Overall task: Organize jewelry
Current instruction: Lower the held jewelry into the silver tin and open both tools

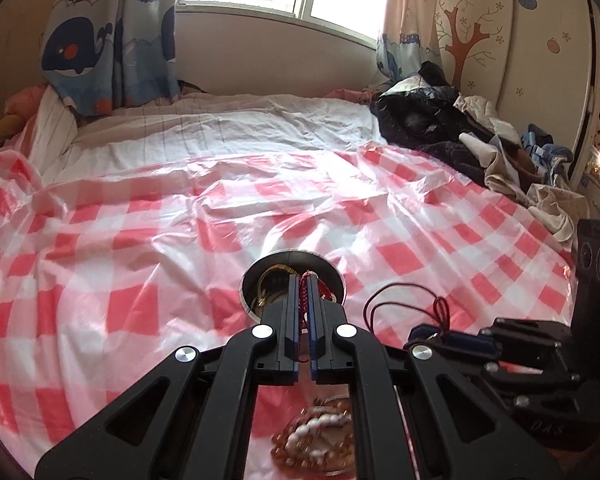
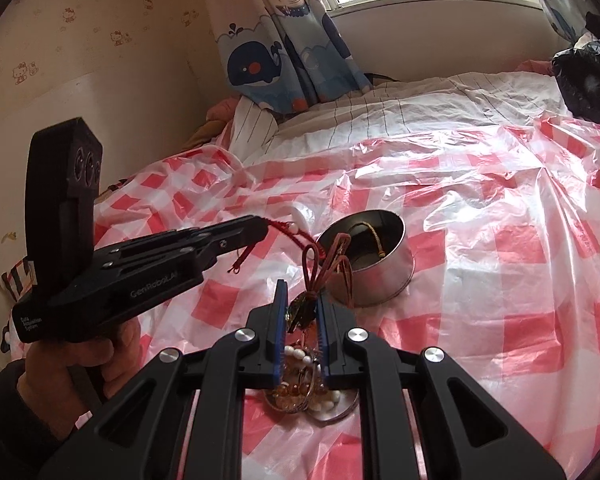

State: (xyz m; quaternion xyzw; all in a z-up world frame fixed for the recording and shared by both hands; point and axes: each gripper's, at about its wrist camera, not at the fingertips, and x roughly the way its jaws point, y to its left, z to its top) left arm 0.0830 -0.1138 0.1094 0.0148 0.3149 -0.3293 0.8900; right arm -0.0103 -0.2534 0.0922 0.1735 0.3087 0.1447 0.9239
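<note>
My left gripper [image 1: 305, 280] is shut on a red braided cord bracelet [image 1: 302, 300], held just above a round metal tin [image 1: 256, 280] that has a gold chain inside. In the right wrist view the left gripper [image 2: 260, 228] holds the red cord [image 2: 288, 234] left of the tin [image 2: 384, 280]. My right gripper [image 2: 302, 300] is shut on a dark pendant with a brown cord [image 2: 312, 268] that loops up against the tin. Below it a shallow dish [image 2: 340, 412] holds amber and white bead bracelets. The dish also shows in the left wrist view [image 1: 320, 436].
A red-and-white checked plastic sheet [image 1: 180, 220] covers the bed. A pile of dark clothes [image 1: 440, 128] lies at the far right. A white striped quilt [image 2: 400, 104] lies at the back below the window and whale curtains [image 2: 268, 60].
</note>
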